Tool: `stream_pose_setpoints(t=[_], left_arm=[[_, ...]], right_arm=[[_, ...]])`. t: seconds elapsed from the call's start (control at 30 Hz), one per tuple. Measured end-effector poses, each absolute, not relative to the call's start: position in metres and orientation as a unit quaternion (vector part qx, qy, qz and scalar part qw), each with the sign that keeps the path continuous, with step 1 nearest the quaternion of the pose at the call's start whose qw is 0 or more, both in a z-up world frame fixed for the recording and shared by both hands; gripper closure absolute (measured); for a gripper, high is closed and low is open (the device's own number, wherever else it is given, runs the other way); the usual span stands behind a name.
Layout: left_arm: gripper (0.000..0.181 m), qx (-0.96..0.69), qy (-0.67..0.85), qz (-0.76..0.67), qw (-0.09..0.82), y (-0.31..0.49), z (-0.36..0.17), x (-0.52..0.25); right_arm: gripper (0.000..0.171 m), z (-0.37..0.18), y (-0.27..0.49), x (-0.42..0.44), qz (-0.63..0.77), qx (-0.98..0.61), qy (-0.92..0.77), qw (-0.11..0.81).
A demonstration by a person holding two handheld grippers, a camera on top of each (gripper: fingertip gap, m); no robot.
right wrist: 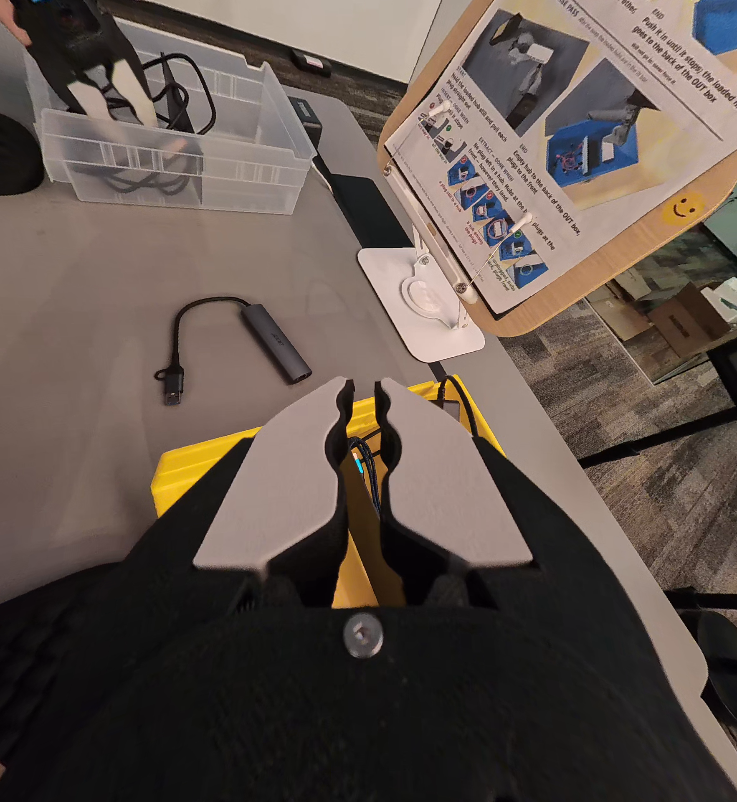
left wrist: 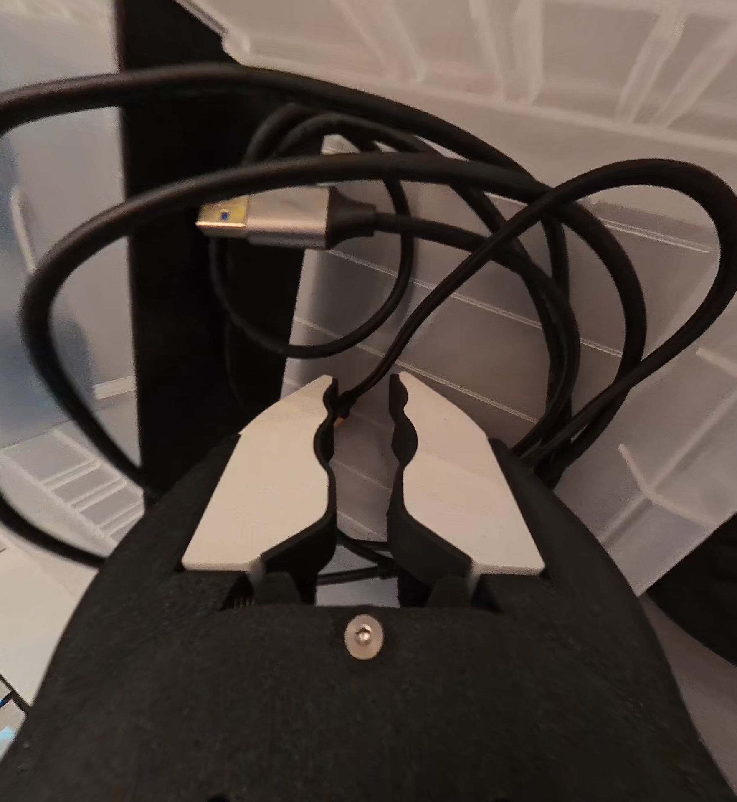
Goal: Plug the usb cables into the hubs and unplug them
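Hub, one; bins, two.

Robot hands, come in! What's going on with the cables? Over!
Left gripper open inside clear bin, among black cables, silver plug ahead. Right gripper open over yellow bin. Hub unplugged on table.

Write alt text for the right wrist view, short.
The right hand-held gripper, slightly open and empty, hovers over a yellow bin holding cables. A grey USB hub lies unplugged on the grey table. Farther back, the left hand-held gripper reaches into a clear plastic bin of black cables.
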State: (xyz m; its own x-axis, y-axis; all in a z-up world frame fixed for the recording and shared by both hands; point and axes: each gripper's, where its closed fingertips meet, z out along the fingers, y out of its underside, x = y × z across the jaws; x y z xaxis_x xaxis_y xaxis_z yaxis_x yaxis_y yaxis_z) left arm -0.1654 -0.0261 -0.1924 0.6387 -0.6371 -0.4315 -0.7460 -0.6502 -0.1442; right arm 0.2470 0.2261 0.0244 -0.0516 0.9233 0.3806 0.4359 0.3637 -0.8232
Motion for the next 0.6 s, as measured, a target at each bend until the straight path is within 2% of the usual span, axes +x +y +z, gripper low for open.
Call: stream_pose_setpoints(t=[0.17, 0.27, 0.5, 0.6], left_arm=[[0.176, -0.887, 0.412, 0.171, 0.124, -0.028, -0.197, -0.164], [0.177, -0.885, 0.409, 0.181, 0.127, -0.032, -0.181, -0.164], [0.177, -0.873, 0.379, 0.261, 0.157, -0.049, -0.103, -0.176], [0.177, -0.862, 0.36, 0.295, 0.2, -0.052, -0.057, -0.172]], right_arm=[[0.161, 0.019, 0.229, 0.246, 0.252, -0.509, -0.68, 0.464], [0.161, 0.017, 0.231, 0.247, 0.25, -0.512, -0.68, 0.461], [0.161, 0.018, 0.231, 0.247, 0.252, -0.51, -0.68, 0.462], [0.161, 0.02, 0.229, 0.246, 0.252, -0.507, -0.681, 0.464]])
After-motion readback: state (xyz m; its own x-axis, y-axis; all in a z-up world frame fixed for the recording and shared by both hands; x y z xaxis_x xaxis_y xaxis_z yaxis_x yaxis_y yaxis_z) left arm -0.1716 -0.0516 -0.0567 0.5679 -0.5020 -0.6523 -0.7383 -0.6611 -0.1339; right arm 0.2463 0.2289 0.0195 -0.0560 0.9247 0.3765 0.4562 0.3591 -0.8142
